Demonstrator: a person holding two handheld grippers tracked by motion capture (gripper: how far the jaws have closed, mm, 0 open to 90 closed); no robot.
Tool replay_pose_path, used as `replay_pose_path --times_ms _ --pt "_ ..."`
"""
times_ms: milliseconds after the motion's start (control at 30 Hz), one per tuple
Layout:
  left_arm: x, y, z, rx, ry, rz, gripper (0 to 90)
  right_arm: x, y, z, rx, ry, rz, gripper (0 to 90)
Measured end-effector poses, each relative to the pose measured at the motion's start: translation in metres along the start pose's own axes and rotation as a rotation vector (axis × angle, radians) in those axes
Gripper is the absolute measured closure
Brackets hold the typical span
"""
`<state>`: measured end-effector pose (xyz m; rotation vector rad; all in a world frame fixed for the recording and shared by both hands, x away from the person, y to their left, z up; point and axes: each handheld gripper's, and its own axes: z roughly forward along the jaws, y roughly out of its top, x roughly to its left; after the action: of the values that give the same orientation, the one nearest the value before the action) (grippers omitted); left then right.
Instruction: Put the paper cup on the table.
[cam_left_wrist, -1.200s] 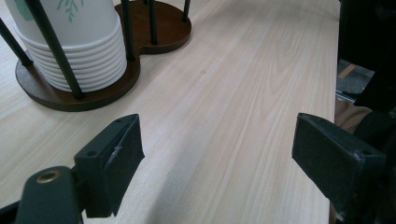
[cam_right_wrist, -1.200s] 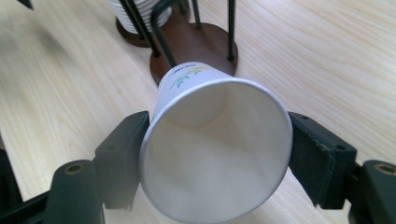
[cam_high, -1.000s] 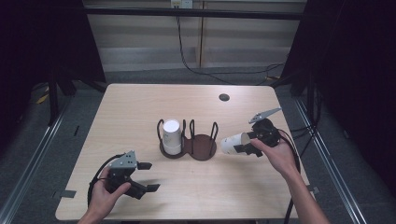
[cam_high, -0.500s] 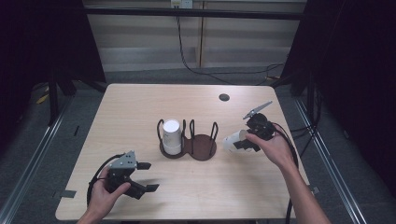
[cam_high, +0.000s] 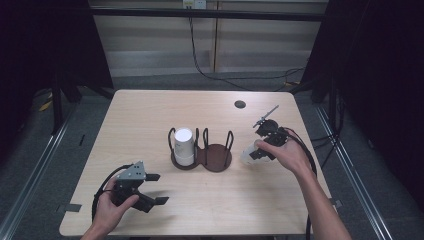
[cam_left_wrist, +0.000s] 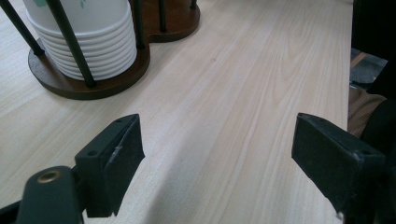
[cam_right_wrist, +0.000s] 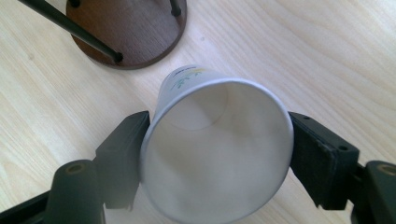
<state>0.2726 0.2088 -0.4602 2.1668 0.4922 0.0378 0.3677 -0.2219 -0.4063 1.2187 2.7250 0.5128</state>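
My right gripper is shut on a white paper cup, held tilted just above the table to the right of the holder. In the right gripper view the cup opens toward the camera, and both pads press on its rim. The jaws have just been closing slightly on the cup. A dark brown two-slot cup holder stands mid-table, with a stack of white cups in its left slot. My left gripper rests open at the front left, with bare table between its jaws. The stack stands beyond it.
A small black round cap sits on the table at the back right. The holder's base lies just ahead of the held cup. Black cables trail from both grippers. Metal rails run along the floor on both sides.
The right gripper's body has swung left and away, so the cup is tilted differently but stays beside the holder. The left gripper has not moved.
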Motion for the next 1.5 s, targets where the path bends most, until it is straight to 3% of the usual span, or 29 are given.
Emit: replay_pose_path --times_ms 367,867,1067,1500 --pt "0.0 0.0 0.0 0.006 -0.008 0.006 16.6 -0.006 0.008 0.005 0.059 -0.053 0.0 24.3" --pt "0.0 -0.001 -0.004 -0.012 -0.015 0.013 16.6 -0.006 0.013 0.012 0.116 -0.091 -0.022 23.1" --pt "-0.001 -0.001 -0.003 -0.011 -0.032 0.026 16.6 -0.004 0.02 0.016 0.113 -0.093 -0.033 21.7" --pt "-0.001 -0.001 -0.003 -0.008 -0.031 0.027 16.6 -0.003 0.02 0.027 0.101 -0.041 0.0 18.6"
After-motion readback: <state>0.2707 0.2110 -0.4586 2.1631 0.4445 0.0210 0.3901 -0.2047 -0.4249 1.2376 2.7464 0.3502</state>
